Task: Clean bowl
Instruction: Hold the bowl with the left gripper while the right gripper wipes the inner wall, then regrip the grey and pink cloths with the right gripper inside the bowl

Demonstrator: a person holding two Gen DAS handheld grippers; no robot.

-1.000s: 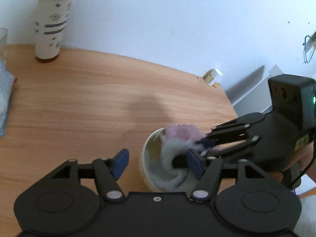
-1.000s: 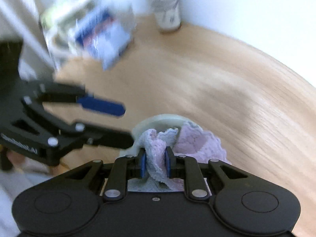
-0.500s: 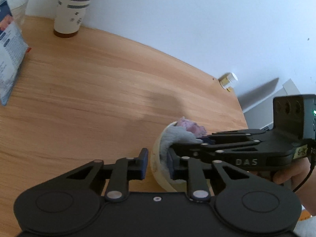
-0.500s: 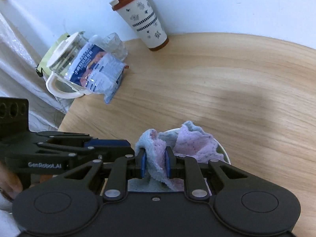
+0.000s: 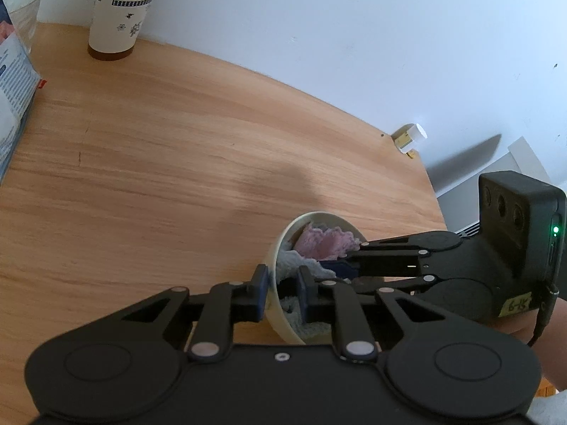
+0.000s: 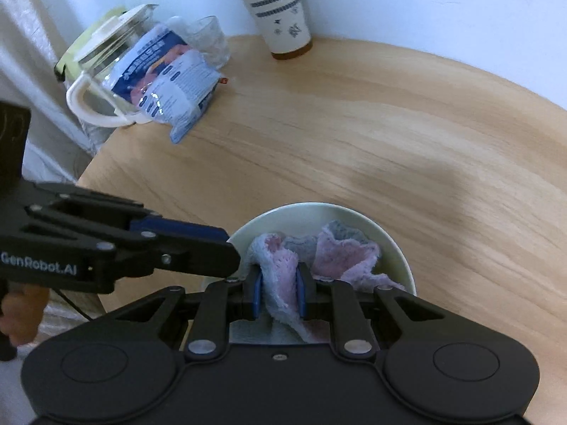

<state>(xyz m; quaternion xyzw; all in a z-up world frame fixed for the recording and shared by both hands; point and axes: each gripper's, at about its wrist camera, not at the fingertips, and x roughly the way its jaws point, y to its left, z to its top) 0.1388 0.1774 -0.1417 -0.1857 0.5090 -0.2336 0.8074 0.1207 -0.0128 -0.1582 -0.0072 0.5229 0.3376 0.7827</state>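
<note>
Bowl (image 6: 397, 248) sits at the near edge of the worktop (image 5: 177, 163), cream coloured, with a pink and grey cloth (image 6: 340, 251) bunched inside. Worktop is light wood with a rounded edge, bare across the middle and set against a plain white wall (image 5: 319, 35). Far side: glass jug (image 6: 102, 71) with a white handle, and a blue and white packet (image 6: 173, 85) leaning on it. Patterned cup (image 6: 280, 10) with a brown base stands by the wall, and a clear glass (image 5: 21, 10) is near it. Small white and yellow item (image 5: 411, 138) at the worktop's far right edge, too small to tell what it is. Left gripper (image 5: 280, 292) is clamped on the bowl's rim, one pad outside the wall and one inside; jaws closing. Right gripper (image 6: 278, 294) is clenched on a fold of the cloth over the bowl.
</note>
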